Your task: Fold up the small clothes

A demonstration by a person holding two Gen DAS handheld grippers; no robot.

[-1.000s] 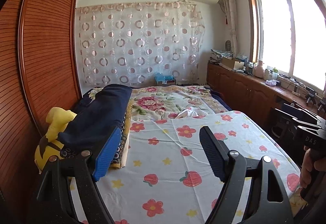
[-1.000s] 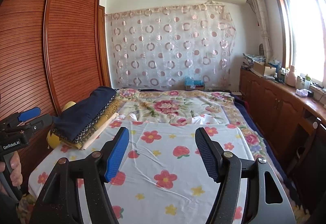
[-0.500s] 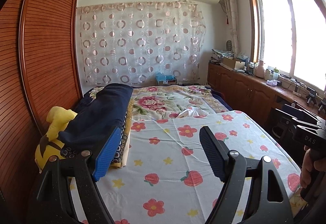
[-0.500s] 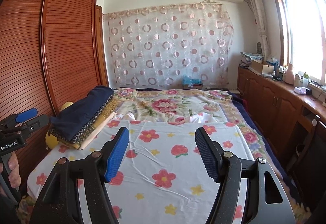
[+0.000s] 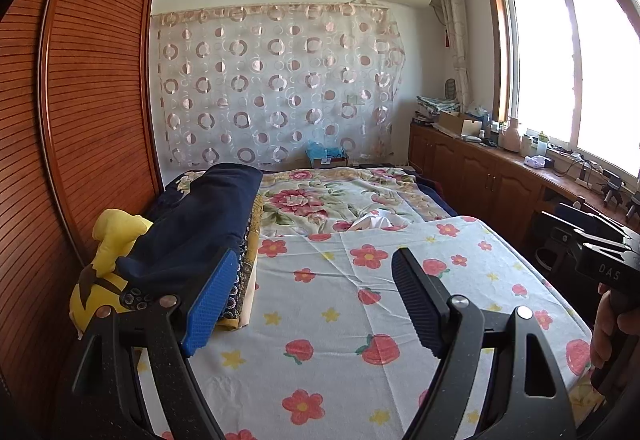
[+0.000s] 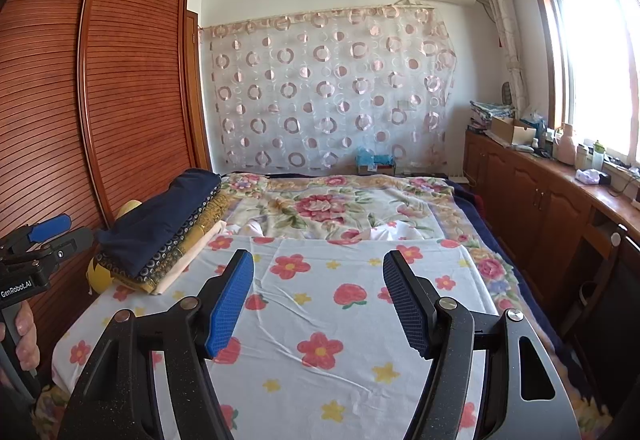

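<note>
A small white garment [image 5: 374,222] lies crumpled in the middle of the bed, where the flower-and-strawberry sheet [image 5: 320,324] meets the big-blossom blanket [image 5: 304,200]. In the right wrist view the white garment [image 6: 386,232] shows there too, with another white piece [image 6: 250,228] further left. My left gripper [image 5: 315,260] hovers open above the near part of the sheet, nothing between its fingers. My right gripper [image 6: 318,260] is open and empty too, well short of the garments.
A stack of folded fabrics [image 5: 200,224], navy on top, lies along the bed's left side beside a yellow plush toy [image 5: 108,240]. A slatted wooden wardrobe [image 6: 132,100] stands left. Wooden cabinets [image 6: 532,200] with clutter run under the window at right.
The right wrist view has drifted very slightly. The left gripper, both openings and the clothes are as before.
</note>
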